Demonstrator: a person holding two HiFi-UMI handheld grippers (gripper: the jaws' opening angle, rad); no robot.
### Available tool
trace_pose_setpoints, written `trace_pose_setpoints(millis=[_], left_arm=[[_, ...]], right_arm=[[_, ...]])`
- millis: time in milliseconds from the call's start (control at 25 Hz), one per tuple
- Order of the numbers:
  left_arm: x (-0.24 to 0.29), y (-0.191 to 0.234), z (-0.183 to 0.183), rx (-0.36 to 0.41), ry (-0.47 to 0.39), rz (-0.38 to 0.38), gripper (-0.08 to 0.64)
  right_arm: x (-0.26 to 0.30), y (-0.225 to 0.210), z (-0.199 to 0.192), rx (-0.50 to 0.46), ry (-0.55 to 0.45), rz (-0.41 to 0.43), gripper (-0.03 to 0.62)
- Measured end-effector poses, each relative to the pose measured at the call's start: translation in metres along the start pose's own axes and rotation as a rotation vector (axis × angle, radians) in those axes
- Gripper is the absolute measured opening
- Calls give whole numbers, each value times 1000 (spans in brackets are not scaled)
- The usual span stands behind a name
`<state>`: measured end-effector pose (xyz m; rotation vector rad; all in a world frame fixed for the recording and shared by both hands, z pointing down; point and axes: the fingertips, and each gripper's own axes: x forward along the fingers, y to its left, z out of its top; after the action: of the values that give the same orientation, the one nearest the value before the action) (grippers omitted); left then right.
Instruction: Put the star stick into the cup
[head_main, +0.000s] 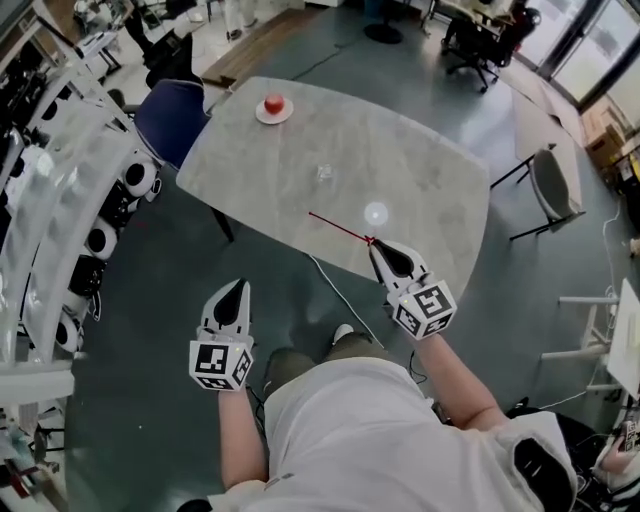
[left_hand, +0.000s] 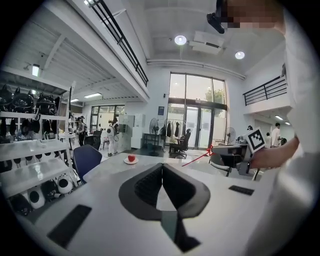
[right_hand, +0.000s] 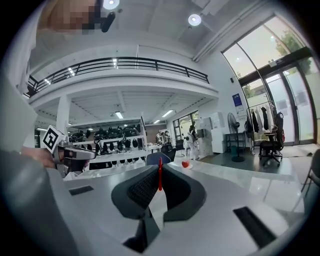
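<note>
Above the desk's near edge, the right tongs pinch the star stick by one end, free tip aimed toward the clear cup, likely for insertion. Left tongs hang off-desk, pressed together, empty.

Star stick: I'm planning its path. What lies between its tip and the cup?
Only bare tabletop, seen in the head view, separates the star stick, clamped in the right gripper, from the cup.

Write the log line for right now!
right claw: shut on star stick | left claw: shut, empty | cup: on table, stick not in
</note>
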<state>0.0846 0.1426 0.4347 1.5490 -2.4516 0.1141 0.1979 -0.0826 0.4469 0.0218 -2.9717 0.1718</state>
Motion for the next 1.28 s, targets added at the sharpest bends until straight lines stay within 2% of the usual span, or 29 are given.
trace_pose_setpoints(millis=[200, 360, 880, 1080, 1280], left_arm=[[20, 17, -6, -11, 26, -7, 2], [38, 58, -10, -23, 31, -26, 2], [86, 225, 16, 10, 2, -215, 2], [92, 259, 19, 25, 14, -281, 2], [108, 279, 9, -6, 32, -311, 2]], right_arm=[[29, -12, -4, 30, 8, -16, 26], [70, -7, -3, 34, 10, -28, 26], [217, 46, 29, 26, -22, -194, 26], [249, 62, 36, 32, -20, -245, 26], [264, 64, 29, 31, 10, -276, 26]])
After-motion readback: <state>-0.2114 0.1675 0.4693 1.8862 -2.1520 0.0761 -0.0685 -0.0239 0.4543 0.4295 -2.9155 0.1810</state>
